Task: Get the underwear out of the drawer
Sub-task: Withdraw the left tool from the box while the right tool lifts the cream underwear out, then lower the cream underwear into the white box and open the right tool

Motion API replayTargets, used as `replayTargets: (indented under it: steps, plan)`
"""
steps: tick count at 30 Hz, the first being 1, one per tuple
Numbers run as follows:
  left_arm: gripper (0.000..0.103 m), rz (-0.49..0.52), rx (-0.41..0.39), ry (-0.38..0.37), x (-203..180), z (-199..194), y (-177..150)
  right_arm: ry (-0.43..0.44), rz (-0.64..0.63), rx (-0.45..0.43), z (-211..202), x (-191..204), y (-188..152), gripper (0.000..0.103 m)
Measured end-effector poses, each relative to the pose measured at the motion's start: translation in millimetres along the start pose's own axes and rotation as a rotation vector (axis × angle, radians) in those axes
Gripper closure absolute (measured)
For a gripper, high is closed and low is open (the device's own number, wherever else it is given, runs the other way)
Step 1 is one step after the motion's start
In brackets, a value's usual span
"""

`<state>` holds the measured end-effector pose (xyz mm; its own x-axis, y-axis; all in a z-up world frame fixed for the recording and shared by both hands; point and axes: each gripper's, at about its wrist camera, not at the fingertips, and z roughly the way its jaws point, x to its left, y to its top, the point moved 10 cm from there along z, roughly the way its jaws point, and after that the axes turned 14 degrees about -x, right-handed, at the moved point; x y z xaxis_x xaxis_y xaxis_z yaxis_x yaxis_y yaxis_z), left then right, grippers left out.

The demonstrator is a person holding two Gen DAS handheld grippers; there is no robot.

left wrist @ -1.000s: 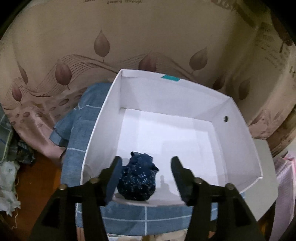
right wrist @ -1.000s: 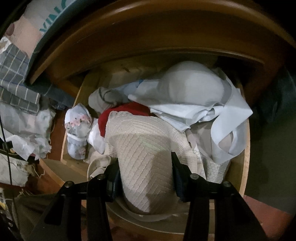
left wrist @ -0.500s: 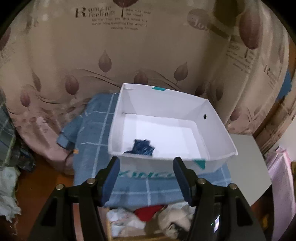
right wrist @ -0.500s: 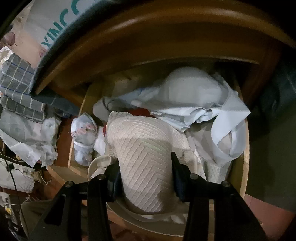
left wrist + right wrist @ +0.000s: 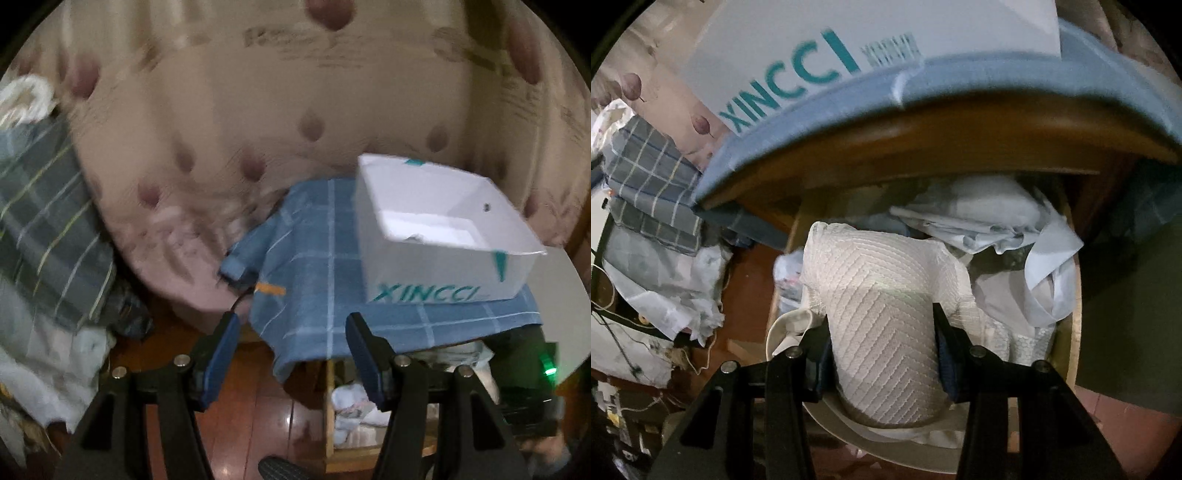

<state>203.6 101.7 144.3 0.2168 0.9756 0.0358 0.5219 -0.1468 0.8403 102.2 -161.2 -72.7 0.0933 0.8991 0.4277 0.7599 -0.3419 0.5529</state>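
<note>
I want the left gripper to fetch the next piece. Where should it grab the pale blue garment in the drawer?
Take the pale blue garment by its loose flap at the drawer's right side, coming from above: that fold stands up free of the pile.

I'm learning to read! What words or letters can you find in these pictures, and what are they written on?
"XINCCI": big teal letters on the front of the white cardboard box standing on the blue checked cloth.
Small teal print beside it on that box: too small to read.
Dark lettering on the beige leaf-patterned curtain: too blurred to read.
Nothing else readable.
</note>
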Motion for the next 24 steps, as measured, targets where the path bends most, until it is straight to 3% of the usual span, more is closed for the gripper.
replayTargets:
  steps: [5, 10, 13, 19, 24]
  plan:
    - [0.042, -0.197, 0.09, -0.004, 17, 18, -67, 0.014, -0.032, 0.004, -19, 18, 15, 0.06]
    - [0.042, -0.354, 0.108, 0.117, 30, 40, -120, 0.054, -0.033, 0.011, -41, 34, 32, 0.06]
    - [0.042, -0.392, 0.11, 0.184, 30, 48, -145, 0.068, -0.06, 0.013, -53, 45, 42, 0.06]
    - [0.042, -0.365, 0.162, 0.214, 9, 62, -180, 0.126, -0.075, -0.007, -90, 73, 78, 0.06]
    - [0.042, -0.372, 0.202, 0.167, -2, 68, -191, 0.191, -0.071, -0.066, -133, 99, 118, 0.06]
